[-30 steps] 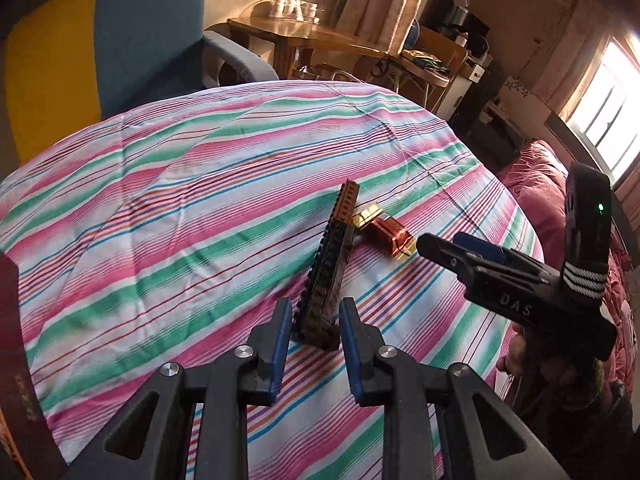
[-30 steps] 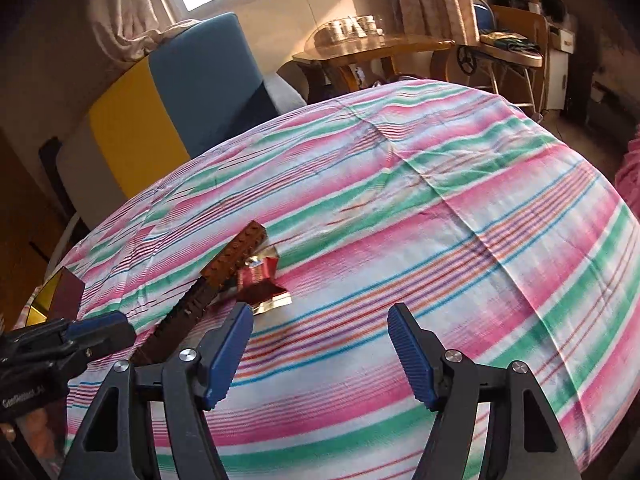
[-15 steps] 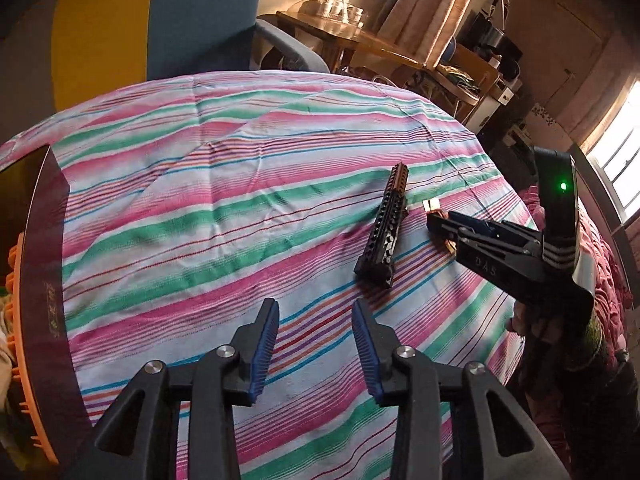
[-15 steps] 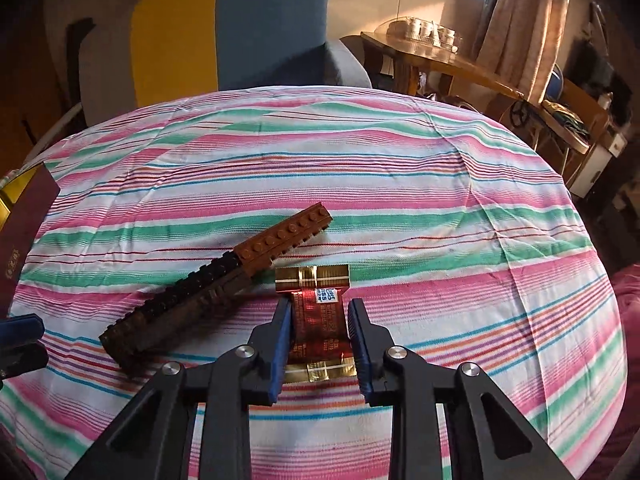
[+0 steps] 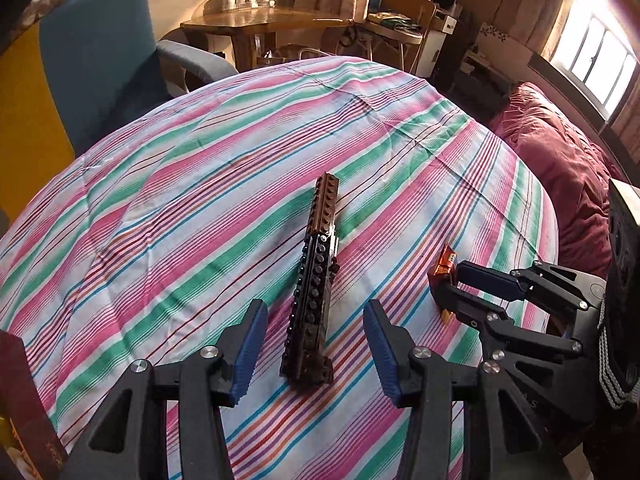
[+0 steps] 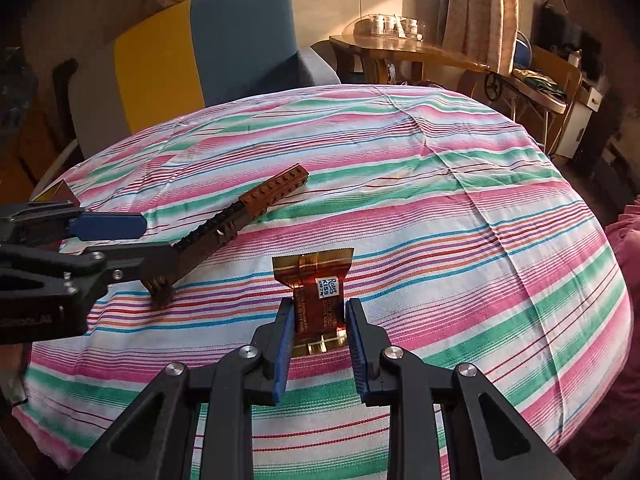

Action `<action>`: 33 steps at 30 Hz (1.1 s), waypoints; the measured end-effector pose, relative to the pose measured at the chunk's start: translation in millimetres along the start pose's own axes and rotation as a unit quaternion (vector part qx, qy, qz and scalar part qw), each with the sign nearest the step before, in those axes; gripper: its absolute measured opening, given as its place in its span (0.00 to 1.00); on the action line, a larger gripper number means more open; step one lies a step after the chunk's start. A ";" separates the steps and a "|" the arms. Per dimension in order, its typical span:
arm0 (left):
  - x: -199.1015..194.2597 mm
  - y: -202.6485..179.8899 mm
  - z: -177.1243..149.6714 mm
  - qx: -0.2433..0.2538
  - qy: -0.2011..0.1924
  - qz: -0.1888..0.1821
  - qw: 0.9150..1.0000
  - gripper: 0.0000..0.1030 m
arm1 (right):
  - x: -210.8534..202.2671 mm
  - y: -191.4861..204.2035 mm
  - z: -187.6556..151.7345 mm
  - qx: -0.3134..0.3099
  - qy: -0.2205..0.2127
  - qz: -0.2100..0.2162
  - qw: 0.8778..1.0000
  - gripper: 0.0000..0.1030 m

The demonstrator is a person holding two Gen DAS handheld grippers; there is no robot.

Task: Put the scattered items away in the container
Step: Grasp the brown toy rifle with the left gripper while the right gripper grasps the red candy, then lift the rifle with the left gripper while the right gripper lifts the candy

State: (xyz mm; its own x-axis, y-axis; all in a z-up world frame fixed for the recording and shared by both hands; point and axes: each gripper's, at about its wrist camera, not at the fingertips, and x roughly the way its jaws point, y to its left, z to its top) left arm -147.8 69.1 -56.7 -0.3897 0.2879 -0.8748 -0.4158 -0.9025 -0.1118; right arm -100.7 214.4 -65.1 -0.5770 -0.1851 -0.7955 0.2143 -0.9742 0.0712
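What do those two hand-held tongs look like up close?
Both are matt black plastic. The left tongs and the right tongs each have two fingers lined with ribbed blue pads. Triangular cut-outs lighten the black arms, and round silver bolts mark the joints. White lettering runs along the side of each body, too small to read. No cables show.

A wrinkly cloth with pink, green, white, blue and orange stripes fills the middle of both views. On it lies a long bumpy toy-brick bar, reddish brown at the far end and black at the near end. A small shiny candy wrapper is orange-brown with gold ends and a little blue and white label. The black left gripper and black right gripper have blue pads. At the upper left stands a blue and yellow armchair.
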 end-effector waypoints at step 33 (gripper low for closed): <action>-46.7 48.4 -111.3 -0.160 -0.019 0.045 0.986 0.23 | 2.1 46.8 -2.3 -0.035 0.001 0.077 0.996 0.27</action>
State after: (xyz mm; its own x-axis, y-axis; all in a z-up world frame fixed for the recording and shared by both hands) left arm -58.3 -23.7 -73.7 -0.4460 0.2092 -0.8702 -0.0997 -0.9779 -0.1840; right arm -90.0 168.7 -64.8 -0.5311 -0.3318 -0.7796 0.3555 -0.9225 0.1504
